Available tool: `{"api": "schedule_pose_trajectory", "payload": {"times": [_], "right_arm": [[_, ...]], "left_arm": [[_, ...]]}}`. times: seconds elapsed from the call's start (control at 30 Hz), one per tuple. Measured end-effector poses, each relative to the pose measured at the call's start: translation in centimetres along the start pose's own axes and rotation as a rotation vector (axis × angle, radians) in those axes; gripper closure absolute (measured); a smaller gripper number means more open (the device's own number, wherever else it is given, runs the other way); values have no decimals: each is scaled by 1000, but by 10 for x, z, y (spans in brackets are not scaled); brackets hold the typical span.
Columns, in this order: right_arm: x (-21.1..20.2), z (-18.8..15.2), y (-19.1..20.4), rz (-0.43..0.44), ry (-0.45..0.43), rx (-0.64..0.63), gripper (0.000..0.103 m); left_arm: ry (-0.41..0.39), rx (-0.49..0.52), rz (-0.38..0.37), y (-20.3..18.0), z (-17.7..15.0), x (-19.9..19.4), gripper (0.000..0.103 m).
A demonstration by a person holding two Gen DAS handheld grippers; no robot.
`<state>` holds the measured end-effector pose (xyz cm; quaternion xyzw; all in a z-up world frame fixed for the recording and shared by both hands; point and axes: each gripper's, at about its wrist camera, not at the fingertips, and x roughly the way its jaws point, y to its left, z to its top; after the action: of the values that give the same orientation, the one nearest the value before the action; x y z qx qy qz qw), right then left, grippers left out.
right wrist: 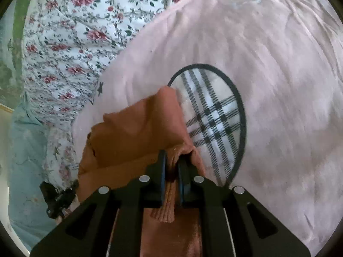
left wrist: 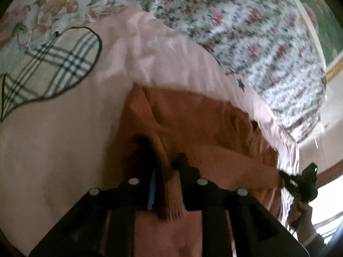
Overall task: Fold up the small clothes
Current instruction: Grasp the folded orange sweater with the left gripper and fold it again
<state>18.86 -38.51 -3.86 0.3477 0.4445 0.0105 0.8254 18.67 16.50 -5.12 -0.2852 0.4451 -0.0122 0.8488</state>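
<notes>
While each of your grippers carries one ribbed end of the orange-brown garment (left wrist: 193, 128), the cloth spans crosswise between them, so the fold depends on how that line is laid down. In the left wrist view, the left gripper (left wrist: 165, 171) stands with its jaws a little apart and the ribbed hem (left wrist: 171, 201) running back between them; whether the pads bite on it cannot be told through the blur. In the right wrist view, the right gripper (right wrist: 171, 167) has its jaws narrowly set on a like ribbed band (right wrist: 167, 201), which looks pinched, and the fabric bunches ahead of the tips in soft folds. Neither hand is nearer; each has its own end. The garment is a small knit, plain, rumpled, draped just over the pink bedspread (right wrist: 268, 85). Beyond it lies a plaid patch (right wrist: 214, 115), and farther off a floral sheet (left wrist: 257, 32).
</notes>
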Motion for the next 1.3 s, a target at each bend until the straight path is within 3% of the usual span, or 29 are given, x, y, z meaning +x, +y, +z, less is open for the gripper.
{"api": "schedule_pose_trajectory", "payload": {"times": [0.07,0.13,0.17,0.27,0.4,0.5,0.63,0.7,0.8,0.87,1.07,1.3], "right_arm": [[-21,-5,-1,-11,-56,2,72],[-42,-19,3,25,-108,4,71],[-46,-29,10,57,-105,-20,71],[-20,-63,44,93,74,-191,71],[34,-94,87,61,274,-443,71],[58,-76,96,-2,266,-506,71],[65,-22,84,-60,144,-416,76],[58,6,77,-142,46,-367,75],[40,37,59,-137,-54,-224,73],[29,43,56,-128,-80,-196,73],[13,10,66,-114,-74,-203,73],[-7,-57,60,-76,-21,-153,73]], "left_arm": [[22,2,-44,-9,-20,-10,73],[50,28,-126,-27,-48,-16,65],[73,46,-132,-37,-58,-14,58],[182,102,-138,-63,-85,13,57],[222,190,-67,-85,-80,41,57],[195,222,-14,-86,-47,52,61],[146,174,33,-68,8,68,72],[82,137,74,-59,36,68,71],[-22,55,190,-39,69,58,62],[-63,-12,185,-25,77,47,61],[-63,-70,174,-7,46,25,59],[4,-87,105,-12,-49,-15,59]]}}
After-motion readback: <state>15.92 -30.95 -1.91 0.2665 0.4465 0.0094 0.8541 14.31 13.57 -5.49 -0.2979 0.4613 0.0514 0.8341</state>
